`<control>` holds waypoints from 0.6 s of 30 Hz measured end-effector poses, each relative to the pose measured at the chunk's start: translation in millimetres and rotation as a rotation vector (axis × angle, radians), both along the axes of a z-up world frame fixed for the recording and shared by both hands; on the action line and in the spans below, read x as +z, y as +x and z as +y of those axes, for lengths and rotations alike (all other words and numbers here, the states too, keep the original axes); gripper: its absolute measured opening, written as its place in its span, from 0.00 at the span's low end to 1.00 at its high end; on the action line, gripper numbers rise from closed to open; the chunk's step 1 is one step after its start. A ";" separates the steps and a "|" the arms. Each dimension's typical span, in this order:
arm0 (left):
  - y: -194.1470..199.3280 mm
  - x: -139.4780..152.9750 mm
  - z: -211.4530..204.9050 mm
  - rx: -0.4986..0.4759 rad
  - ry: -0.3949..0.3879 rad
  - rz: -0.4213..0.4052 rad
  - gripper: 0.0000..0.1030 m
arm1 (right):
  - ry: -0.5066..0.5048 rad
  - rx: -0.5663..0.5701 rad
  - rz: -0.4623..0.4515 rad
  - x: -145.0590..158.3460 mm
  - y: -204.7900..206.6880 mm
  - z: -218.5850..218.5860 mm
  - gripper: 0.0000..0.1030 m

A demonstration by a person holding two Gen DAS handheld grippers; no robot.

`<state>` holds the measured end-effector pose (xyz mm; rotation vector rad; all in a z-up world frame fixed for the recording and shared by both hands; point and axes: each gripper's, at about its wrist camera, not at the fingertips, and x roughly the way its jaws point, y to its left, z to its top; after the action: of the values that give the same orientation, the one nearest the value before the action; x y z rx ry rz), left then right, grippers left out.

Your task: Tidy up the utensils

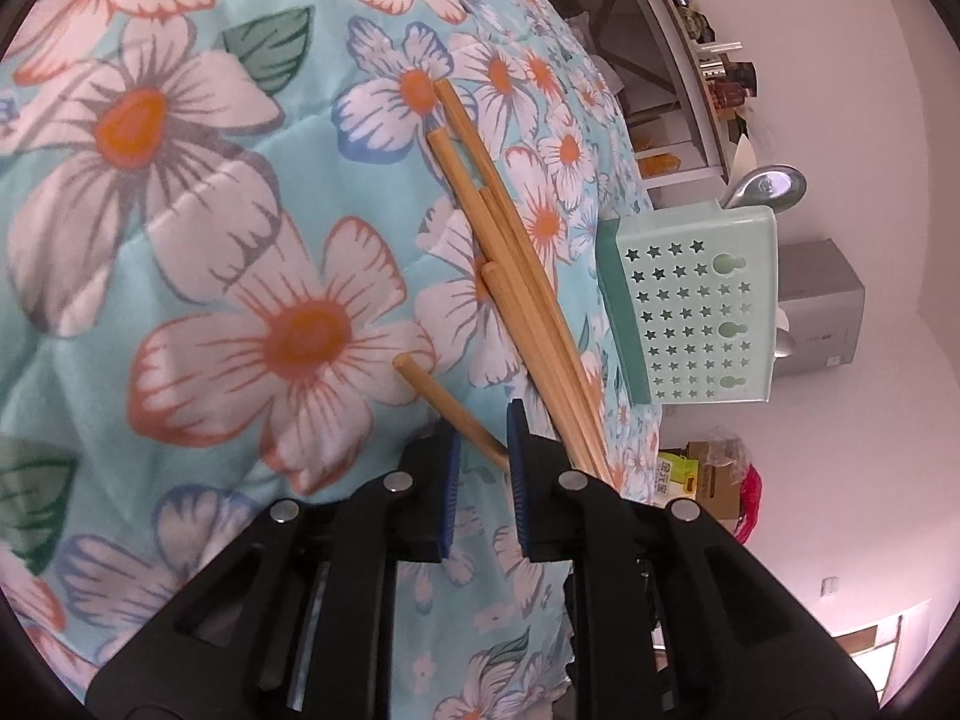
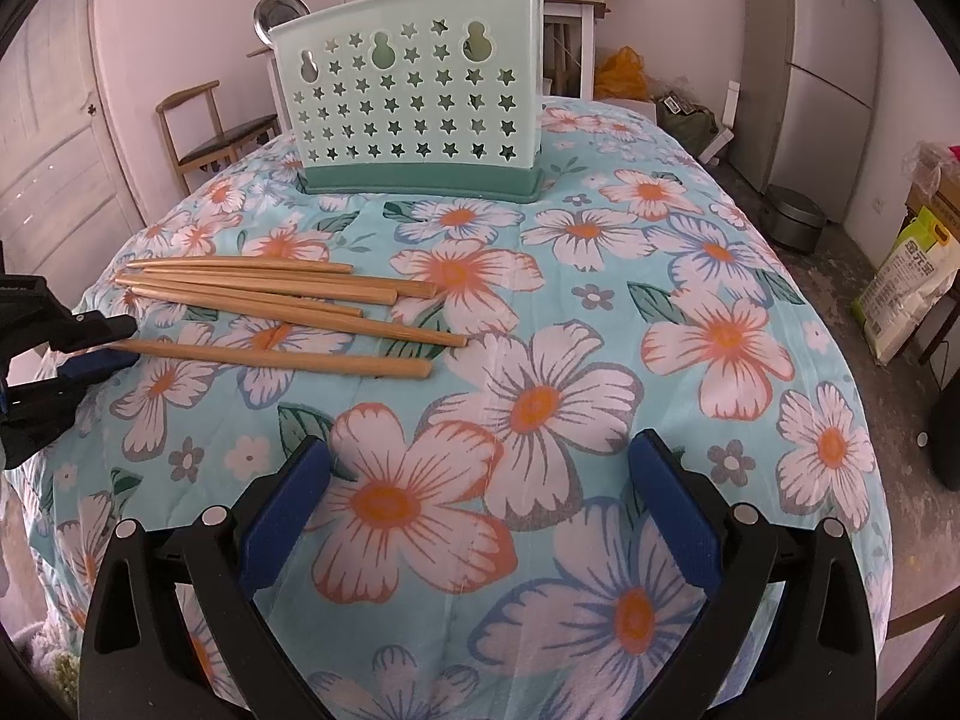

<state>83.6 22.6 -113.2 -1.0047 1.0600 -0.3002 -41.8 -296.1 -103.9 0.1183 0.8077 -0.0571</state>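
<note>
Several wooden chopsticks (image 2: pixel 270 294) lie side by side on the floral tablecloth (image 2: pixel 540 396), left of centre. The nearest chopstick (image 2: pixel 270 357) lies apart from the bundle, its thin end between the pads of my left gripper (image 2: pixel 111 342). In the left wrist view that chopstick (image 1: pixel 444 402) crosses the narrow gap of the left gripper (image 1: pixel 483 450) at a slant, and the pads do not clamp it. The other chopsticks (image 1: pixel 522 276) run up to the right. A mint-green star-punched utensil holder (image 2: pixel 414 96) stands upright at the far side, also the holder (image 1: pixel 696 312). My right gripper (image 2: pixel 483 447) hovers wide open over the cloth, holding nothing.
The table edge drops off close to the left gripper. A wooden chair (image 2: pixel 204 132) stands behind the table at left. A fridge (image 2: pixel 834 60), a round metal pot (image 2: pixel 795 219) and a rice bag (image 2: pixel 912 282) are on the right. A metal plate (image 2: pixel 279 12) shows behind the holder.
</note>
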 end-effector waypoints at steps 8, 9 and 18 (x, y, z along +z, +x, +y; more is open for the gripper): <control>-10.3 2.4 18.1 -0.005 0.031 -0.029 0.15 | -0.004 -0.013 -0.004 -0.3 -1.0 1.9 0.95; -11.6 2.9 20.4 -0.004 0.039 -0.035 0.15 | -0.005 -0.015 -0.005 -0.5 -1.0 1.9 0.95; -18.2 4.4 29.0 -0.016 0.057 -0.063 0.15 | -0.008 -0.028 -0.005 -0.5 -2.0 3.5 0.95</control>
<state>65.5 51.6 -108.8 -0.9303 1.0143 -0.3113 -43.8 -292.5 -104.3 0.1220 0.8012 -0.0864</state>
